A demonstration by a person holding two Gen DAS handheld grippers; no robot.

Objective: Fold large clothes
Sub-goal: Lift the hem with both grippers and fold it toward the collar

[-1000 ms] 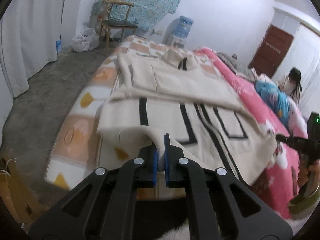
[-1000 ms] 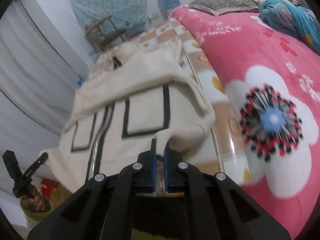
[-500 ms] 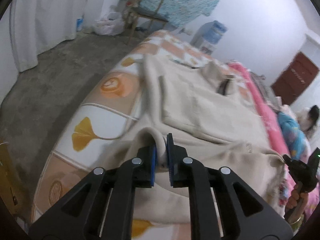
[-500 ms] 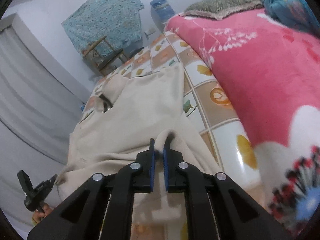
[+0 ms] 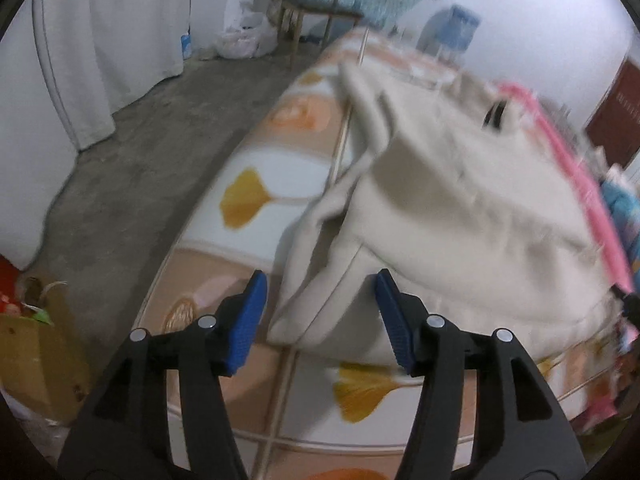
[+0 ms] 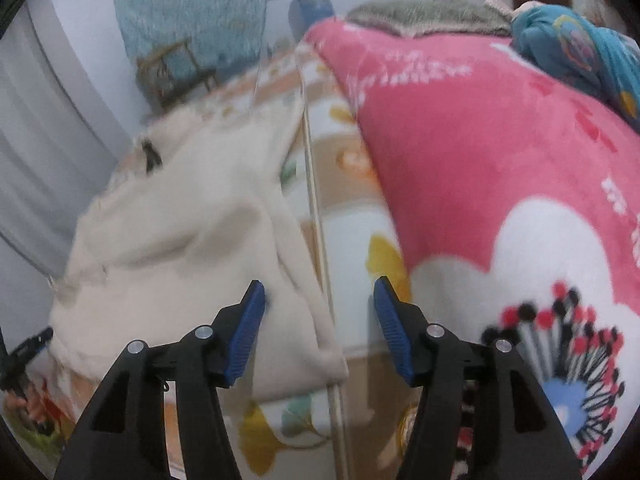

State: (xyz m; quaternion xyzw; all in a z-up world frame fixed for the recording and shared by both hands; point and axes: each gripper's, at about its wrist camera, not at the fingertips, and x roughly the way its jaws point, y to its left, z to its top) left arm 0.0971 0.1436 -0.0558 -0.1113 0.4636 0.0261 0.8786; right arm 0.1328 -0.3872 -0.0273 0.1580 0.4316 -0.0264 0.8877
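A large cream garment (image 5: 452,208) lies folded over on the bed's leaf-patterned sheet (image 5: 256,196), plain side up. My left gripper (image 5: 320,312) is opening, its blue pads apart, with the garment's near left folded corner lying loose between them. In the right wrist view the same cream garment (image 6: 188,232) lies left of centre. My right gripper (image 6: 318,320) is opening too, and the garment's near right corner rests on the sheet (image 6: 352,240) between its pads, not pressed. The other gripper shows small at the far left edge (image 6: 24,350).
A pink flowered blanket (image 6: 500,152) covers the bed to the right, with a blue bundle (image 6: 580,44) and a grey pillow (image 6: 424,18) on it. Beyond the bed stand a wooden chair (image 5: 316,4) and a water dispenser (image 5: 456,28). Concrete floor (image 5: 132,168) and white curtains (image 5: 104,40) lie left.
Both grippers carried the garment's near edge forward over the rest, hiding the black-striped side, then lowered it and opened. The cloth has left both pairs of pads and lies on the bed.
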